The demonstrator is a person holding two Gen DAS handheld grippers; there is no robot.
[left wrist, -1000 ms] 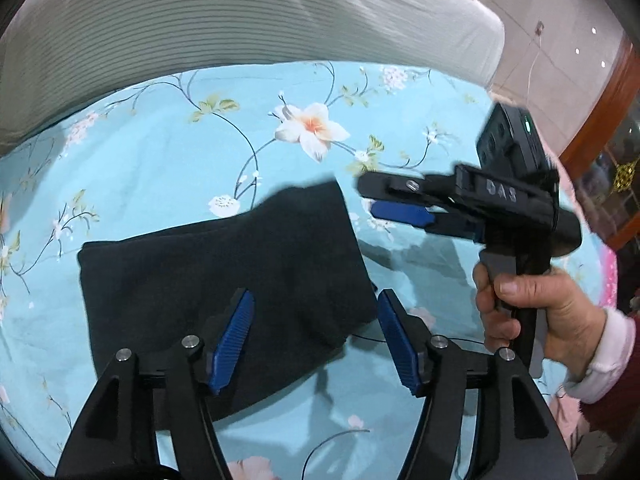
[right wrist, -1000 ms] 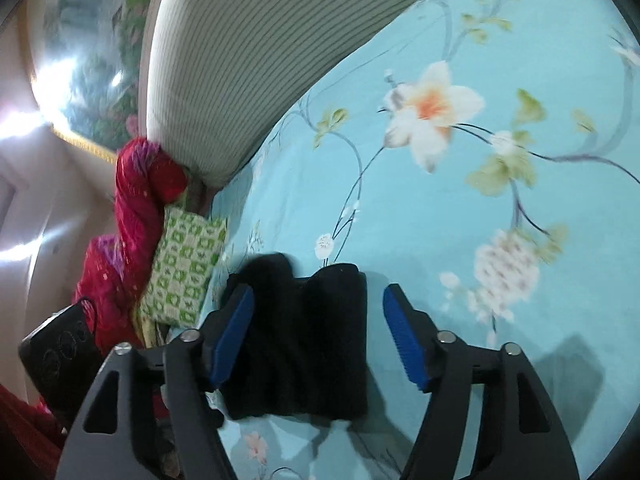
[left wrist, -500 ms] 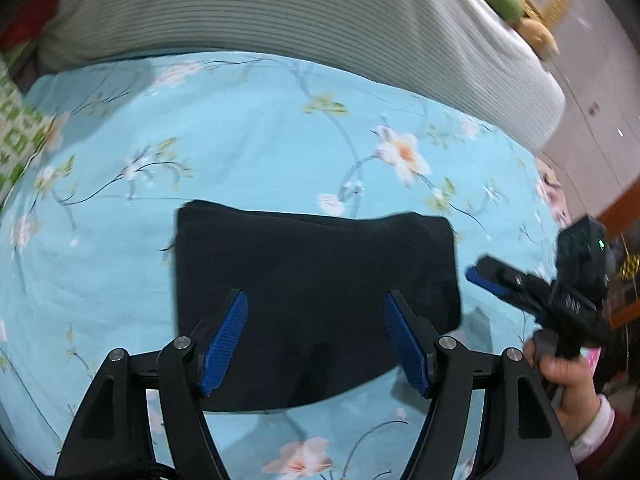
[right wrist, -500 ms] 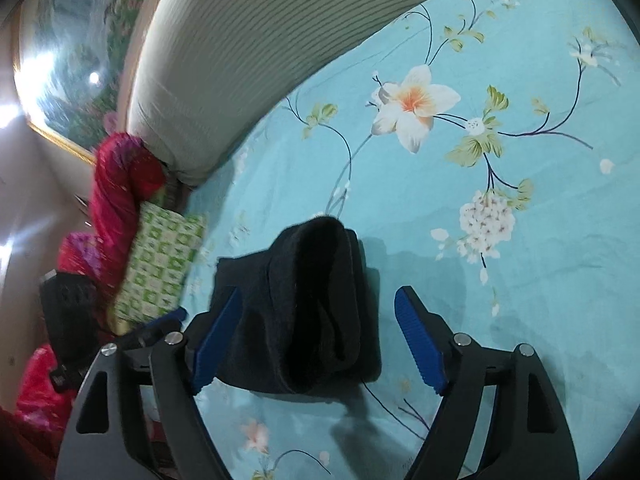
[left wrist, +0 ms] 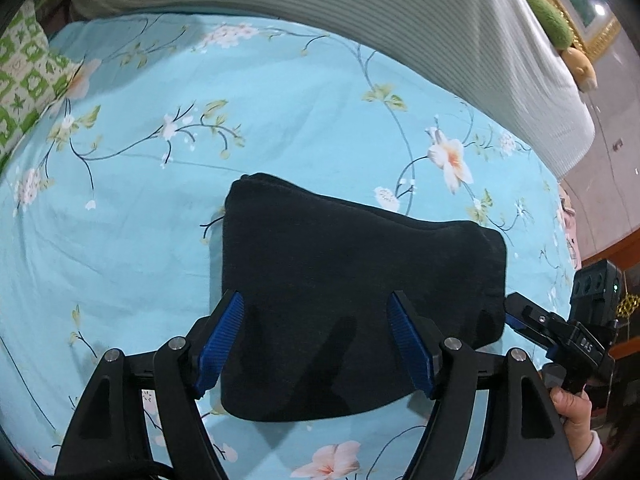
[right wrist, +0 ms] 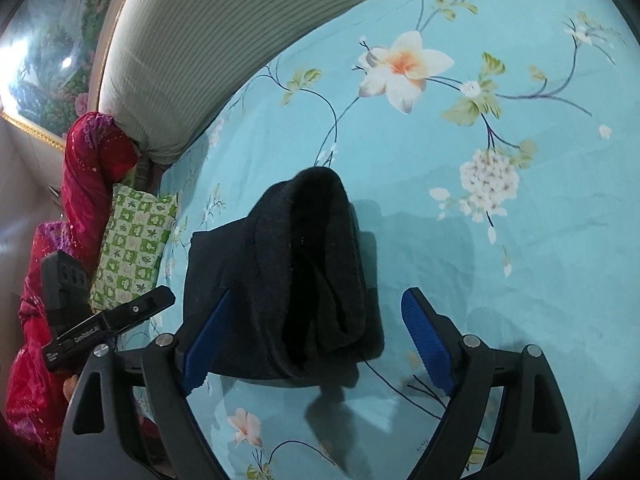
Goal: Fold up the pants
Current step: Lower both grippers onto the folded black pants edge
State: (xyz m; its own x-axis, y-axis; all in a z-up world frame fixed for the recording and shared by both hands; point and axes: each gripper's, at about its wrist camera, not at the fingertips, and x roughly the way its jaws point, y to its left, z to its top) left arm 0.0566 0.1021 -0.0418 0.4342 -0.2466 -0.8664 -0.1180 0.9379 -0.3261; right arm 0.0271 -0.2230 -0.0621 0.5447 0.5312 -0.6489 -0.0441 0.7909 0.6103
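The black pants point(left wrist: 344, 280) lie folded into a compact rectangle on the light blue floral bedsheet point(left wrist: 160, 208). My left gripper point(left wrist: 316, 340) is open and empty, hovering over the near edge of the pants. My right gripper point(right wrist: 316, 340) is open and empty at the pants' right end, where the thick rolled fold point(right wrist: 320, 264) shows. In the left wrist view the right gripper point(left wrist: 560, 336) sits at the pants' right edge. In the right wrist view the left gripper point(right wrist: 116, 320) sits at the far left.
A grey striped duvet point(left wrist: 360, 16) lies along the far side of the bed. A green-and-white checked pillow point(right wrist: 132, 248) and a red quilt point(right wrist: 84, 184) lie at the left end. A plush toy point(left wrist: 560, 40) rests on the duvet.
Both grippers have drawn back from the folded pants. The left view has swung left and centred on the pants; the right gripper moved to the lower right edge.
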